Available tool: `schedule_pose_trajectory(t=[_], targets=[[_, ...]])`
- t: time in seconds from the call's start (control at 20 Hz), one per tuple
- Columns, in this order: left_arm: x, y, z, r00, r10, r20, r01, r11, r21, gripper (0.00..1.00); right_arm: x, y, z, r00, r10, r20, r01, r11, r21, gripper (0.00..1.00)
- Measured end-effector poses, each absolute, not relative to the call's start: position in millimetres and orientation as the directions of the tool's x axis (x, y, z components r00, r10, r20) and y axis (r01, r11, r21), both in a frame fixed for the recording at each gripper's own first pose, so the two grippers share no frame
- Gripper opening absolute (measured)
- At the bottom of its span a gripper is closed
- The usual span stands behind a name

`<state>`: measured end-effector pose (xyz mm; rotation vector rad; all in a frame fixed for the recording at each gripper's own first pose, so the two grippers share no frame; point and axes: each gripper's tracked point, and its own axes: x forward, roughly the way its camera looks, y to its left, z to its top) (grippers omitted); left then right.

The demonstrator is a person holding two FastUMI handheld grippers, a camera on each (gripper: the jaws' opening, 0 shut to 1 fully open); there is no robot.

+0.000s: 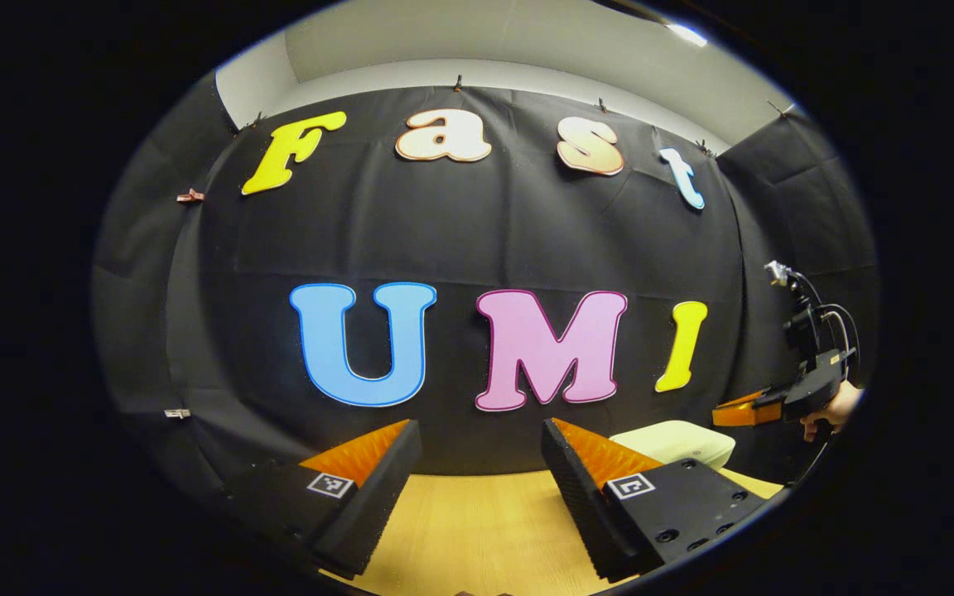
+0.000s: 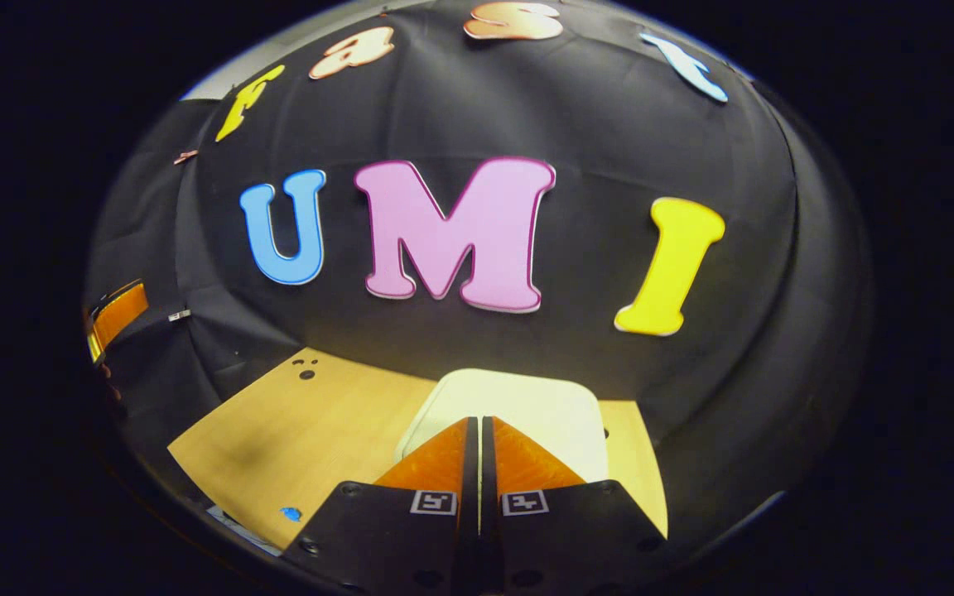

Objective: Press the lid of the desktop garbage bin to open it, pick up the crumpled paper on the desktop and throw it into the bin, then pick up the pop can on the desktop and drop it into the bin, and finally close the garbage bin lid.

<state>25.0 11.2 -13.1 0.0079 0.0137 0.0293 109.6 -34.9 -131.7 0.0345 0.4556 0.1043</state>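
We've got the right gripper pressed together, empty, just above the pale cream rigid plastic bin lid, which looks stiff and springy, so we'd poke its middle, while the left gripper hangs spread, holding nothing.

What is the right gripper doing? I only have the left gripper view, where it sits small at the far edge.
Observer: In the right gripper view, the right gripper is shut, with nothing held.
Operator: Where is it aimed?
Observer: Its tips point at the near edge of the pale garbage bin lid, directly ahead. I cannot tell whether they touch it.
Operator: Is that lid open?
Observer: It looks shut. Its top shows as one flat surface with no opening.
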Motion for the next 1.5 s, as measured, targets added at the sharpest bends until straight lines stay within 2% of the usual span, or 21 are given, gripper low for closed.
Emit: schedule_pose_trajectory(t=[0.65,1.0,1.3,1.5], targets=[[42,6,-30,0.997,0.05,-0.054,-0.05,0.999,0.011,0.95,121,-48,-210,0.794,0.117,-0.597,-0.097,0.993,0.066,0.05],[45,4,-34,0.997,0.046,-0.064,-0.046,0.999,0.005,0.95,119,-49,-213,0.796,0.147,-0.587,-0.13,0.989,0.072,0.06],[40,9,-32,0.996,0.057,-0.062,-0.057,0.998,0.016,0.95,126,-49,-189,0.854,0.134,-0.502,-0.117,0.991,0.066,0.06],[37,13,-32,0.995,0.073,-0.066,-0.072,0.997,0.016,0.95,132,-51,-151,0.926,0.099,-0.364,-0.105,0.994,0.003,0.06]])
